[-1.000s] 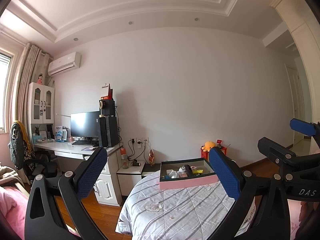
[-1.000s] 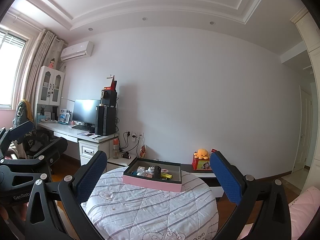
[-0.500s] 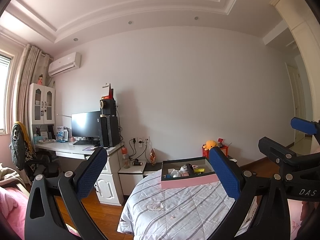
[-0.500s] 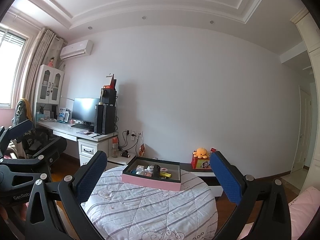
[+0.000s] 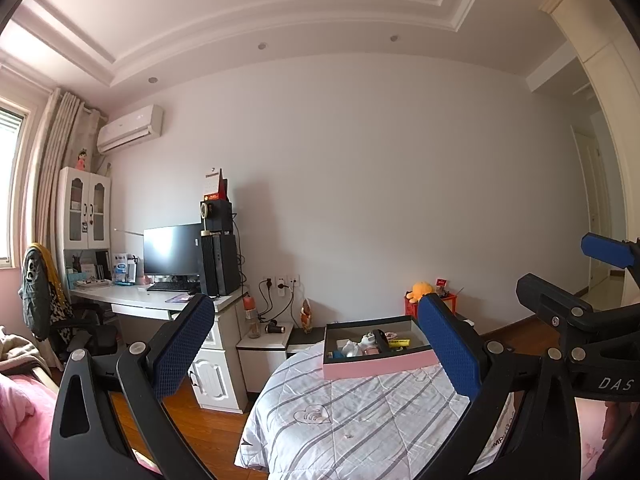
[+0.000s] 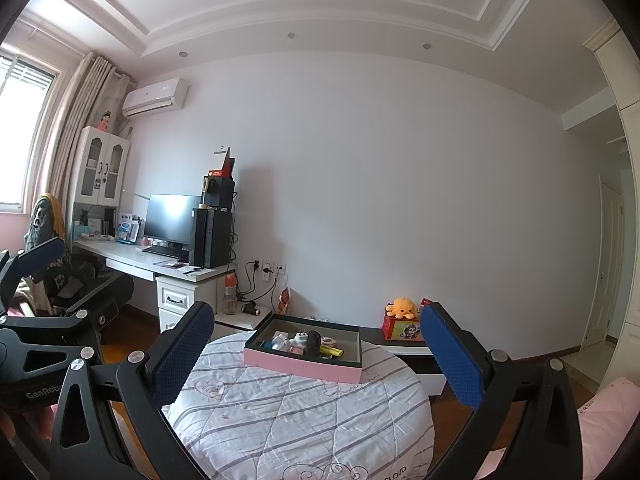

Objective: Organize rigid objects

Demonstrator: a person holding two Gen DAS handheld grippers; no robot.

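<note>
A pink box (image 5: 376,366) (image 6: 300,366) with a dark inside sits at the far end of a round table under a striped quilt (image 5: 360,420) (image 6: 296,412). Inside lie several small items: a white plug (image 6: 301,337), a black object (image 6: 314,343), a yellow marker (image 5: 399,343) (image 6: 331,351). My left gripper (image 5: 316,344) is open and empty, held well short of the box. My right gripper (image 6: 316,344) is open and empty too, also far from it. Each gripper shows at the edge of the other's view.
A white desk (image 5: 160,302) with a monitor (image 6: 172,218) and black computer tower (image 5: 219,264) stands at the left. Behind the table are a low nightstand (image 5: 262,338), an orange plush toy on a red box (image 6: 402,320), and wood floor (image 5: 200,428).
Both views have drifted slightly; the box sits a little lower and farther right in the left wrist view. Both grippers stay open and empty.
</note>
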